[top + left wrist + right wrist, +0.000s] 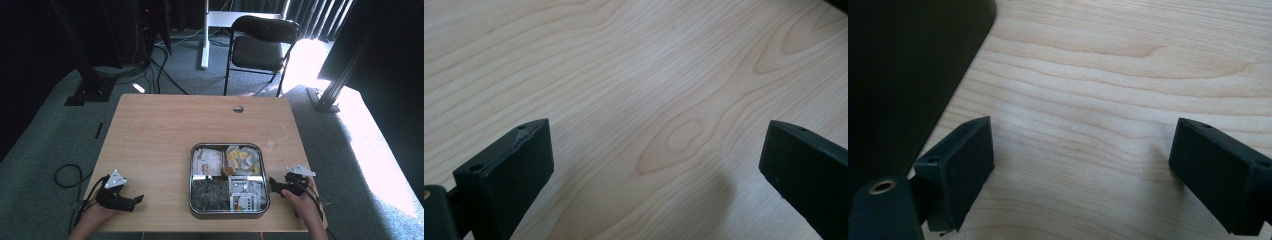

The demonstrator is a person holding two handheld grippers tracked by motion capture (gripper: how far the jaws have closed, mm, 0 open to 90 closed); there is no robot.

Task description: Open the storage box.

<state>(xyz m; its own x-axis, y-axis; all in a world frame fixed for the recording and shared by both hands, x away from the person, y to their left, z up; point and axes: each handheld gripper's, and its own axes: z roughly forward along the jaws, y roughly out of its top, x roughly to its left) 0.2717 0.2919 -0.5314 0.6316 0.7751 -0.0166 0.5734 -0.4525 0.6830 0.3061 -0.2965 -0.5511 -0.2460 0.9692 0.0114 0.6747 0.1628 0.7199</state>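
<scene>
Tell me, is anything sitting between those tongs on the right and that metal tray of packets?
Nothing visible does. The right tongs rest on the table just beside the tray, jaws wide apart with bare wood between them. The left tongs also have bare tabletop between them and the tray.

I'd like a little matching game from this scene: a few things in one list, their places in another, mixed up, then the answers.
Things:
1. tray
2. left gripper
3. right gripper
4. chair

Places:
A. on the floor beyond the table's far edge
B. near the table's front left corner, jaws apart over bare wood
C. front middle of the table, holding packets
D. just beside the tray's right rim, jaws apart

Pairs: 1-C, 2-B, 3-D, 4-A
</scene>
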